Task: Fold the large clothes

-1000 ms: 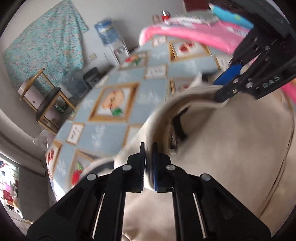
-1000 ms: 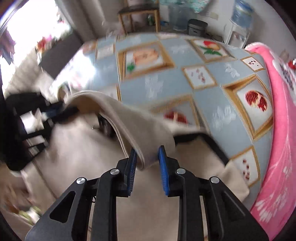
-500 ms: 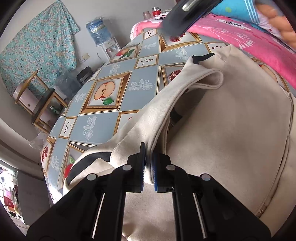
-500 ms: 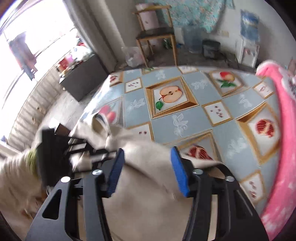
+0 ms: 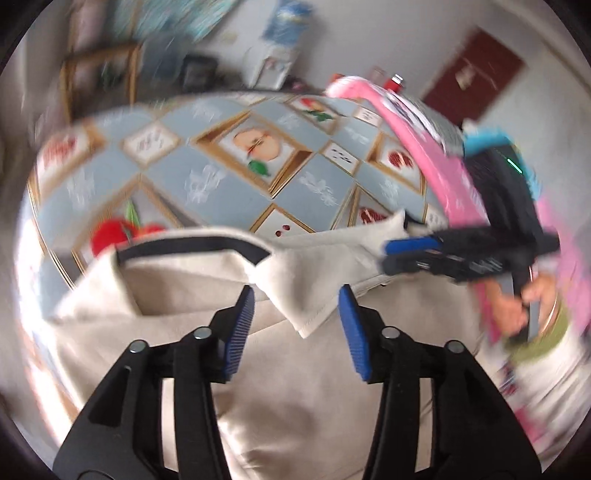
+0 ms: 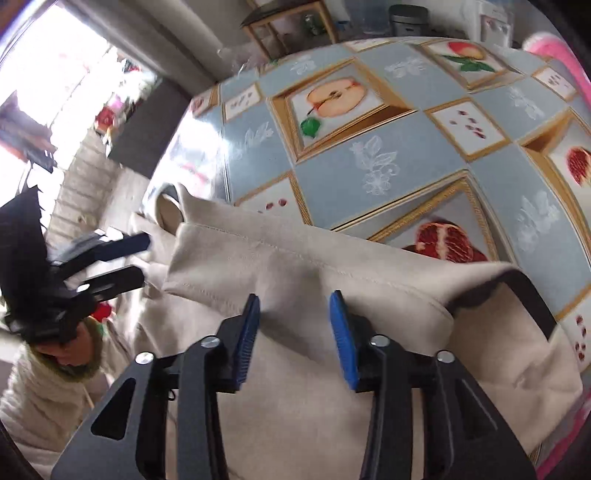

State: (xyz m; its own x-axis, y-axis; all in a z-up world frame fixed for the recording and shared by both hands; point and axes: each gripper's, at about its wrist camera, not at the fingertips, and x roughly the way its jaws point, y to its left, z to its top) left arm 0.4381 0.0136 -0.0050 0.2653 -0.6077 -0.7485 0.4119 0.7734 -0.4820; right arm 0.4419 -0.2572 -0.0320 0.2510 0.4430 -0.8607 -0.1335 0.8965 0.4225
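A large beige garment [image 5: 314,387] with black trim [image 5: 192,245] lies on the table, its top part folded over. My left gripper [image 5: 297,325] hovers just above it, jaws opening; a loose beige corner [image 5: 303,306] sits between the pads, which do not press it. In the right wrist view my right gripper [image 6: 295,321] stands over the folded beige edge [image 6: 295,258], jaws also opening, the cloth lying untouched between the fingers. Each gripper shows in the other's view: the right gripper [image 5: 391,254] at the right, the left gripper [image 6: 144,258] at the left.
The table [image 6: 388,173] wears a blue cloth with framed fruit pictures. A pink blanket [image 5: 436,158] runs along its right side. A person's hand [image 5: 513,306] holds the right gripper; a cream sleeve [image 6: 48,398] shows lower left. A wooden stool [image 6: 288,22] and water dispenser [image 5: 284,44] stand beyond.
My left gripper has let go of the beige edge, opened, rolled and swung sideways. My right jaws have widened further. The lifted fold now rests flat on the garment.
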